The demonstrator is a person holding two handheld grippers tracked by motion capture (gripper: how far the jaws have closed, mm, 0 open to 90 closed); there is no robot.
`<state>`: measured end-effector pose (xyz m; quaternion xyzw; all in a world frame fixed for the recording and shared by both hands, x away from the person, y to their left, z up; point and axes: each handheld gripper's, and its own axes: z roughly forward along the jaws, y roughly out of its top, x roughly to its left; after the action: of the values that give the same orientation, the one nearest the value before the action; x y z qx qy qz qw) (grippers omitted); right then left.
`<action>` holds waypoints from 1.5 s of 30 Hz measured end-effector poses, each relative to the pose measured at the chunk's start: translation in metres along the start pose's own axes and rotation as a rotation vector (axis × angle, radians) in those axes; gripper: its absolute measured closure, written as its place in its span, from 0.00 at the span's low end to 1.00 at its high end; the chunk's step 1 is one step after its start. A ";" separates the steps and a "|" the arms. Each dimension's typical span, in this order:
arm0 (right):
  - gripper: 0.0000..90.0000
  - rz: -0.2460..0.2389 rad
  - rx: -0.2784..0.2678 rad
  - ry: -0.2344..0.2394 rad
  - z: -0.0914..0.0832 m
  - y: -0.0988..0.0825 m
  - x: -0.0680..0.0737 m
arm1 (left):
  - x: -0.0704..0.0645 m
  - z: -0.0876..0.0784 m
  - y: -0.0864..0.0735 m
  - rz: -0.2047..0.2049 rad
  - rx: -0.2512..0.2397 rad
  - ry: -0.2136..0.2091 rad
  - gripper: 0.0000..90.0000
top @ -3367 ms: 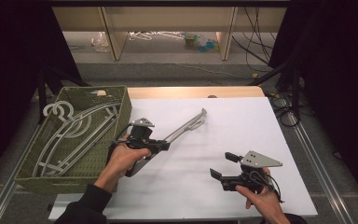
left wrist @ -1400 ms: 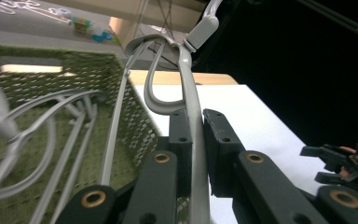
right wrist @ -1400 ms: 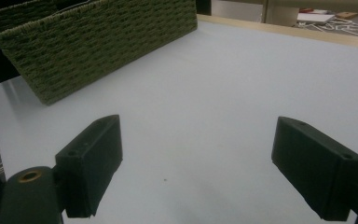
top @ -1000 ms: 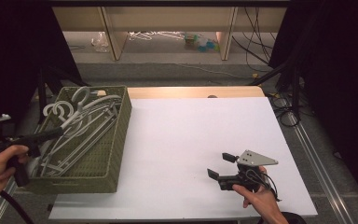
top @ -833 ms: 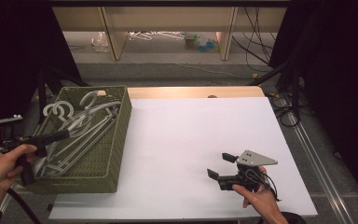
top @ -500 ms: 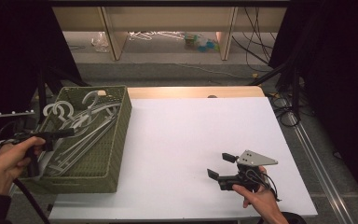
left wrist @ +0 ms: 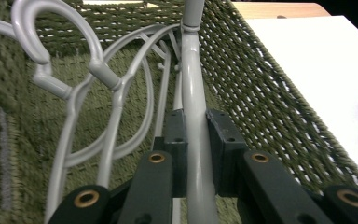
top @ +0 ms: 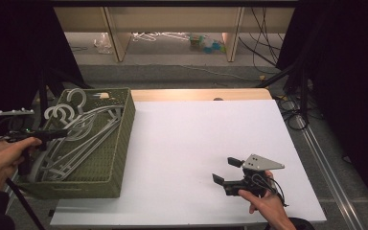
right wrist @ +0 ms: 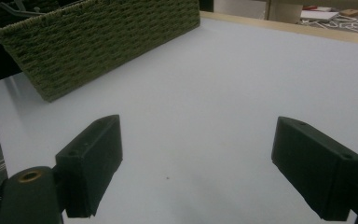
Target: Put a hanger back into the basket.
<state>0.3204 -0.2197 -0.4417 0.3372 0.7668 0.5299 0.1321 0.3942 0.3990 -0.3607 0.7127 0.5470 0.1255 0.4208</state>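
White tabletop (top: pixel 182 143) lies bare between the two hands, with dark curtains at the sides. Inside the green woven basket (top: pixel 120 143), the left gripper (left wrist: pixel 196 140) has its jaws pinched on the bar of a grey plastic hanger (left wrist: pixel 193 93), which lies among other hangers (top: pixel 76 139). The right gripper (right wrist: pixel 196 158) rests low over the table, jaws spread wide and holding nothing. Judging by this, one hanger is gripped, but none has been taken out.

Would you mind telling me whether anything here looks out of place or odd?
Nothing looks damaged or spilled. The grey hangers lie jumbled in the green woven basket, hooks poking above its rim. More hangers lie on the floor beyond the table.
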 end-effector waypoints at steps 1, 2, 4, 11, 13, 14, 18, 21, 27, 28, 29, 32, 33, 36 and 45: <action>0.19 -0.001 0.000 0.000 0.000 0.000 0.000 | 0.002 0.000 0.000 0.013 -0.003 0.012 0.87; 0.19 0.000 0.000 -0.001 0.000 0.000 0.000 | 0.004 0.001 -0.001 0.028 0.001 0.026 0.87; 0.19 0.000 0.001 0.000 0.000 0.000 0.000 | 0.009 0.003 -0.002 0.014 0.002 0.040 0.87; 0.19 0.004 0.005 0.002 0.000 0.000 0.000 | 0.020 0.012 -0.015 0.116 0.131 0.116 0.87; 0.19 -0.012 0.000 -0.007 0.000 0.000 -0.001 | 0.023 0.014 -0.019 0.101 0.125 0.114 0.87; 0.19 -0.012 0.001 -0.008 0.000 0.000 -0.001 | 0.024 0.015 -0.021 0.098 0.120 0.112 0.87; 0.19 -0.004 0.003 -0.007 0.000 0.000 -0.001 | 0.025 0.015 -0.023 0.087 0.103 0.116 0.86; 0.19 -0.018 -0.007 -0.009 0.000 0.000 -0.001 | 0.026 0.018 -0.026 0.039 0.109 0.107 0.84; 0.19 -0.017 -0.007 -0.013 0.000 0.000 -0.002 | 0.022 0.016 -0.025 0.053 0.107 0.162 0.71; 0.19 -0.017 -0.007 -0.013 0.000 0.000 -0.002 | 0.022 0.016 -0.025 0.053 0.107 0.162 0.72; 0.19 0.002 0.007 -0.001 0.000 0.000 0.000 | 0.018 0.015 -0.024 0.085 0.110 0.172 0.76; 0.19 0.003 0.007 0.000 -0.001 0.000 0.000 | 0.011 0.015 -0.023 0.108 0.123 0.178 0.84; 0.19 0.000 0.003 -0.002 0.000 0.000 0.000 | 0.009 0.016 -0.023 0.113 0.130 0.182 0.85; 0.19 -0.001 0.001 -0.001 0.000 0.000 0.000 | 0.006 0.022 -0.026 0.099 0.136 0.209 0.86; 0.19 -0.024 0.009 -0.017 -0.002 0.001 -0.002 | 0.003 0.022 -0.023 0.051 0.134 0.209 0.79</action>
<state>0.3207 -0.2220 -0.4405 0.3332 0.7721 0.5218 0.1435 0.3938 0.3923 -0.3914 0.7361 0.5766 0.1729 0.3096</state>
